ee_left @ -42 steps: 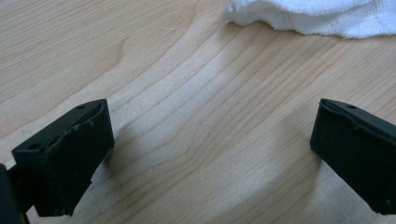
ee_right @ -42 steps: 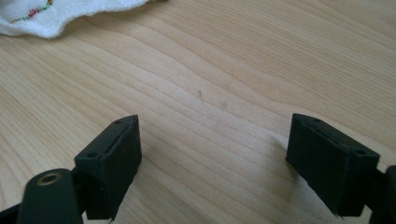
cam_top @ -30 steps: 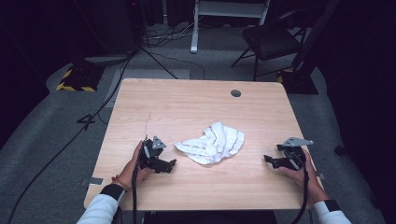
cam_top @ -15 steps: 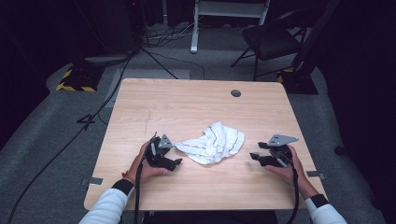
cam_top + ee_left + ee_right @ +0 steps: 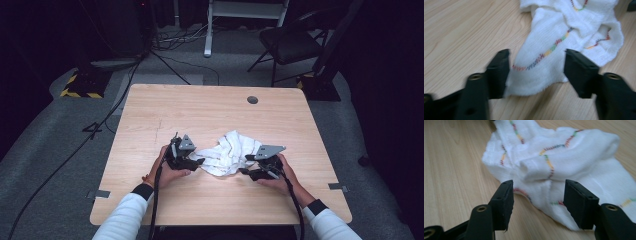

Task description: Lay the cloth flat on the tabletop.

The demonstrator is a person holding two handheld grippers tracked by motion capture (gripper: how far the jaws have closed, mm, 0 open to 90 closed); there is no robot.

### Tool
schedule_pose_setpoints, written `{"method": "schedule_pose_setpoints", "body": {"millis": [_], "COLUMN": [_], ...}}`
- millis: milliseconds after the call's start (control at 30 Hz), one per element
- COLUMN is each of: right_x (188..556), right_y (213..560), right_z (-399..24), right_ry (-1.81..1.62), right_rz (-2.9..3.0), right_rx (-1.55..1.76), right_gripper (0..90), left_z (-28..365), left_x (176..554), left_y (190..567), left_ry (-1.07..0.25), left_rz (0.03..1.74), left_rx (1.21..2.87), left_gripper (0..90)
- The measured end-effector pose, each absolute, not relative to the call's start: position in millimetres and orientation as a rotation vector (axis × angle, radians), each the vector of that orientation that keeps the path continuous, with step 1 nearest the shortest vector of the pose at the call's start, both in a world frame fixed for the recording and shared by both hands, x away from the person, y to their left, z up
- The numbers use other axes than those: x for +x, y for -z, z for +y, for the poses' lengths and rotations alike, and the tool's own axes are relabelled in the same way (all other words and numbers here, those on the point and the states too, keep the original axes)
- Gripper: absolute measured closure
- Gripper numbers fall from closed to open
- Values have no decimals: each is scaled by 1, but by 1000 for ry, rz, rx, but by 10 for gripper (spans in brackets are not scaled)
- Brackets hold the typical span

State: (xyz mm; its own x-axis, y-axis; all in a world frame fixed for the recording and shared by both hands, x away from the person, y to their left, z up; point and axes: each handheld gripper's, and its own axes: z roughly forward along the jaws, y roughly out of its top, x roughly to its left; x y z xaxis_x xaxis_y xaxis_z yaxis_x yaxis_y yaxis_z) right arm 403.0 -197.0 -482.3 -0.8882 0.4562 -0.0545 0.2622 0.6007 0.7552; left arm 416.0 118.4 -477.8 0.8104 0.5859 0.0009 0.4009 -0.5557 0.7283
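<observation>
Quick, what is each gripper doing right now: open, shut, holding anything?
Left gripper: open, jaws just closing around an edge of the crumpled white cloth with coloured stitching, not yet gripping.
Right gripper: open astride the cloth's edge, holding nothing.

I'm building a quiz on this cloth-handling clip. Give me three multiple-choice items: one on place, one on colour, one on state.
1. Where does the cloth lie?
A. On the floor
B. On the table, between the two grippers
C. On the chair

2. What colour is the cloth?
A. White with multicoloured stitching
B. Plain blue
C. Black

3. How do the left gripper jaws stand?
A. Clamped flat together
B. Apart, with a cloth edge between them
C. Holding a cup

B: it lies on the wood, between the grippers.
A: the stitched lines are multicoloured.
B: there is a gap around the cloth.
</observation>
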Motion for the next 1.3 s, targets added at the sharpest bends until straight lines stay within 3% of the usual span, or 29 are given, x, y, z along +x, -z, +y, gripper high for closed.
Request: {"method": "schedule_pose_setpoints", "body": {"millis": [67, 200, 267, 300, 367, 567, 1000, 1300], "right_x": [403, 403, 403, 404, 406, 407, 402, 405], "right_y": [483, 491, 491, 491, 492, 491, 485, 477], "right_z": [-194, -181, -181, -186, -190, -203, -241, -271], "right_ry": [-1157, -1088, -1079, -1057, -1051, -1026, -987, -998], "right_rz": [2595, 2620, 2620, 2618, 2615, 2621, 2574, 2447], "right_rx": [587, 565, 570, 582, 609, 606, 677, 834], "right_gripper": [424, 488, 512, 608, 673, 805, 828, 728], "left_z": [116, 107, 107, 109, 111, 125, 111, 83], "left_x": [417, 418, 418, 418, 418, 420, 403, 388], "left_y": [477, 480, 481, 481, 481, 481, 483, 482], "left_ry": [-306, -302, -292, -301, -310, -278, -195, -128], "left_rz": [700, 624, 612, 600, 605, 611, 489, 371], "left_rx": [2239, 2296, 2308, 2322, 2329, 2304, 2342, 2363], "left_gripper": [475, 655, 676, 753, 793, 870, 895, 874]}}
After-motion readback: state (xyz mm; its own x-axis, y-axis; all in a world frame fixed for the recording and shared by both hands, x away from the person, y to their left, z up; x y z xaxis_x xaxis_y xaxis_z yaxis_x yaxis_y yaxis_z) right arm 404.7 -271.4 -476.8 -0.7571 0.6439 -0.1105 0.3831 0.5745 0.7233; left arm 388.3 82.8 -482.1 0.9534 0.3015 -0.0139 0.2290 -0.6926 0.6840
